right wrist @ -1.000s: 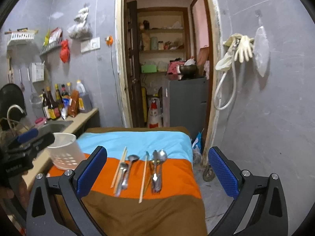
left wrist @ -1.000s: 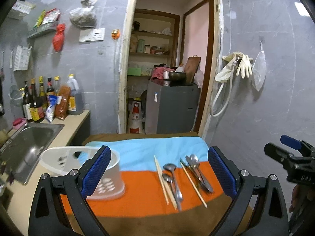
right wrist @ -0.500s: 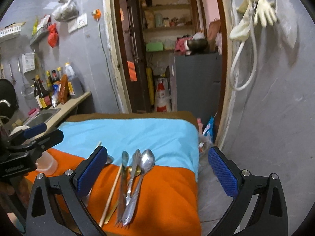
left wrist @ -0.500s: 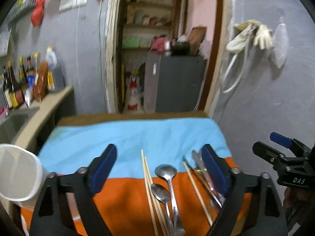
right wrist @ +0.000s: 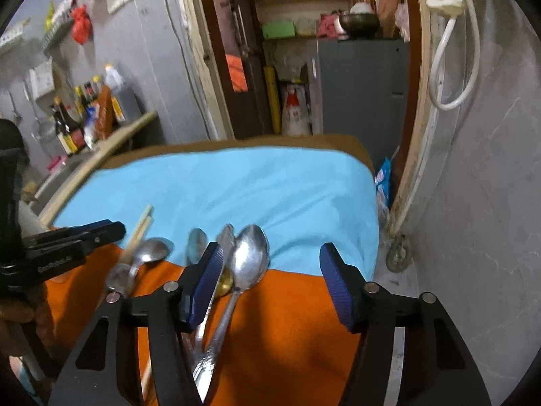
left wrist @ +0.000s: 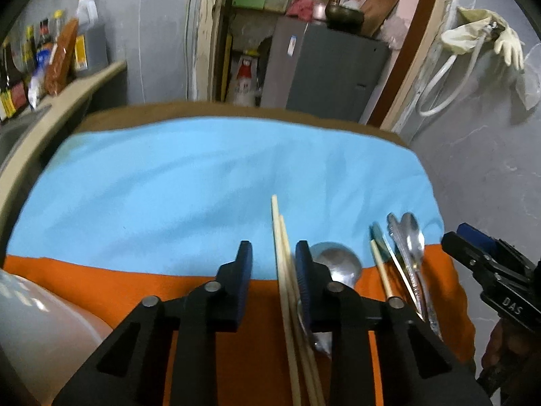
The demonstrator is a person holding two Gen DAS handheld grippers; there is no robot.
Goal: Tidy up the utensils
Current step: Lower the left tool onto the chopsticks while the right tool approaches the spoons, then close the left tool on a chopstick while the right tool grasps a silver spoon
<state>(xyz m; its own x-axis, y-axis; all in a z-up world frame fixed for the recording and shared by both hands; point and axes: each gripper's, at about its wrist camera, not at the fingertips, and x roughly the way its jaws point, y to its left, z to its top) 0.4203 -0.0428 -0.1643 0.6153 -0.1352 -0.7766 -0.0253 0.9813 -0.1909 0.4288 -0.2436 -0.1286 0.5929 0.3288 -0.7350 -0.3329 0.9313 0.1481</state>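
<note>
We see the left gripper (left wrist: 274,277) angled down over the striped cloth (left wrist: 203,176), its jaws closing with the pair of wooden chopsticks (left wrist: 282,264) between them; the chopsticks lie close against the right-hand pad, while the left-hand pad stands clear of them, so we record no grip yet. The chopsticks lie across the boundary between the blue band and the orange band of the cloth. Just beside them, partly behind the right-hand pad, we note a round-bowled ladle spoon (left wrist: 336,265). Further right lie a third chopstick (left wrist: 380,267) and a bundle of metal cutlery (left wrist: 410,247), near the cloth's right edge. A white plastic basket (left wrist: 40,324) sits at the lower left of the left wrist view, blurred. The right gripper (right wrist: 270,282) is also angled down, jaws closing and still apart, with the large spoon (right wrist: 250,257) lying between them; its bowl rests on the blue-orange boundary and its handle runs back under the left-hand pad. We cannot tell whether that pad touches the fork (right wrist: 227,235) beside the spoon. In the same view the other gripper appears at the left edge, held by a hand (right wrist: 15,318), over the chopsticks and smaller spoons.
</note>
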